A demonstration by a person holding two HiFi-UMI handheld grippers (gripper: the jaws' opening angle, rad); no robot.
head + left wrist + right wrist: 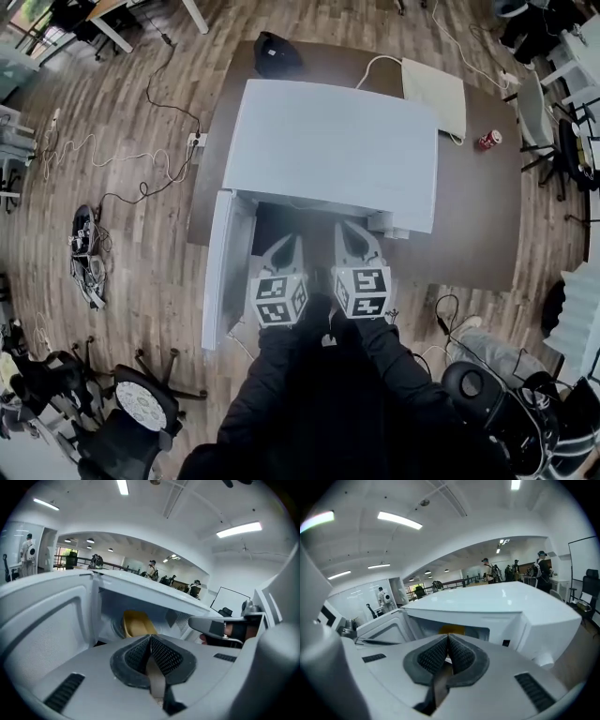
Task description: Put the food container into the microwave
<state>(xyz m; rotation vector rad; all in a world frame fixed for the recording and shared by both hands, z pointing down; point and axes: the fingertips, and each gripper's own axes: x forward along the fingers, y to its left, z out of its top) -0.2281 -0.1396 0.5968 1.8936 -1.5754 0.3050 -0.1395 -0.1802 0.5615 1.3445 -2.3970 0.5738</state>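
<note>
A white microwave (333, 150) stands on a brown table, its door (223, 272) swung open to the left. Inside its cavity sits a yellow food container (136, 623), which shows as a yellow patch (452, 630) in the right gripper view. My left gripper (281, 255) and right gripper (354, 246) hover side by side just in front of the open cavity, apart from the container. Both are shut with nothing between the pads (151, 654), (447, 654).
A red can (488, 140) and a white flat device (434, 92) lie on the table behind and right of the microwave. Cables trail over the wooden floor at left. Office chairs (141, 403) stand near my legs.
</note>
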